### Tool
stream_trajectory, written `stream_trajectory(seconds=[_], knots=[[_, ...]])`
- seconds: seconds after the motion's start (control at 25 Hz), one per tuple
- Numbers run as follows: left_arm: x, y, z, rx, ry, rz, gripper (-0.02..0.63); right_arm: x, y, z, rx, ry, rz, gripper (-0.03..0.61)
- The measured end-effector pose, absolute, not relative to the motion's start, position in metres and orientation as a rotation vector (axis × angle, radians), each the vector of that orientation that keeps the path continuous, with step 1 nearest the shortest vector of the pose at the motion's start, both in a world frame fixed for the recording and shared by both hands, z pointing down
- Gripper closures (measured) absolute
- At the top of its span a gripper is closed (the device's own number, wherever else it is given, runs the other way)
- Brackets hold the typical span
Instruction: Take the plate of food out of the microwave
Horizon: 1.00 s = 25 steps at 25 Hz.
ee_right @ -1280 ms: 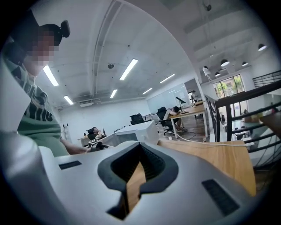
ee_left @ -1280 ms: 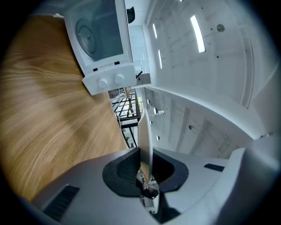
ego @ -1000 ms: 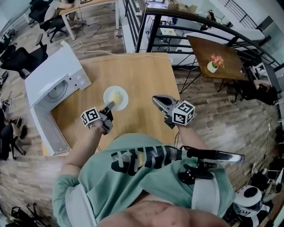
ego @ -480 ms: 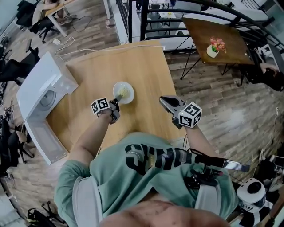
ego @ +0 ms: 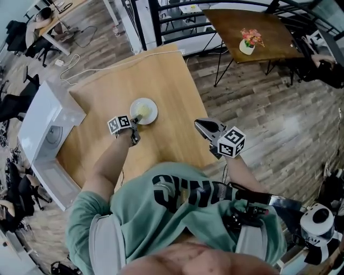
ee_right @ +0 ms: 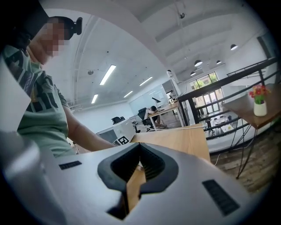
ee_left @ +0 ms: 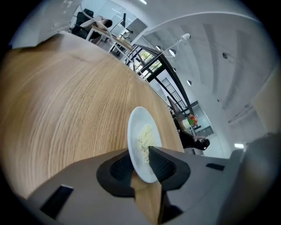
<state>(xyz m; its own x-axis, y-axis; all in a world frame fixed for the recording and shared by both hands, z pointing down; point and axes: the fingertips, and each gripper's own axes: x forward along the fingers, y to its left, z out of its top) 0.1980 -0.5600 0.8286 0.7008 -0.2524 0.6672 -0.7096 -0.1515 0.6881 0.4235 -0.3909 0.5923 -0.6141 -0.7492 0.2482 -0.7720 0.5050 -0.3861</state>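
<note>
We stood in an open-plan office. Black office chairs (ego: 16, 107) sat at nine o'clock, and at eleven a person (ego: 43, 14) slumped over a desk (ego: 75, 5). A black metal railing (ego: 161, 24) ran across twelve o'clock. Wood-plank flooring (ego: 269, 107) spread toward three, and a brown table (ego: 269, 27) with a flower pot (ego: 247, 44) stood at one. Strip lights (ee_right: 107, 74) lined the ceiling.

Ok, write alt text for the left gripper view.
A white plate of pale food rests on a wooden table, its near rim between the jaws of the left gripper, which are opening. A black railing and a bright office lie beyond.
</note>
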Motion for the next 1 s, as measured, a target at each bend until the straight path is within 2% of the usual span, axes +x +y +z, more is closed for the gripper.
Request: stream_trajectory(seconds=[0.48,0.64,1.0], knots=[[0.207,-0.573,0.827,1.889,-1.051,1.016,0.414,0.464,-0.368,0.592,1.416,-2.712,0.734,0.571],[0.203,-0.567,0.829,1.953,-1.108,1.244,0.407,0.481,-0.356,0.591,1.432,-2.713,0.740,0.571],[0.213,-0.553,0.787,2.047,-1.217,0.986,0.407,0.518,-0.344,0.589,1.444,-2.767,0.725,0.571]])
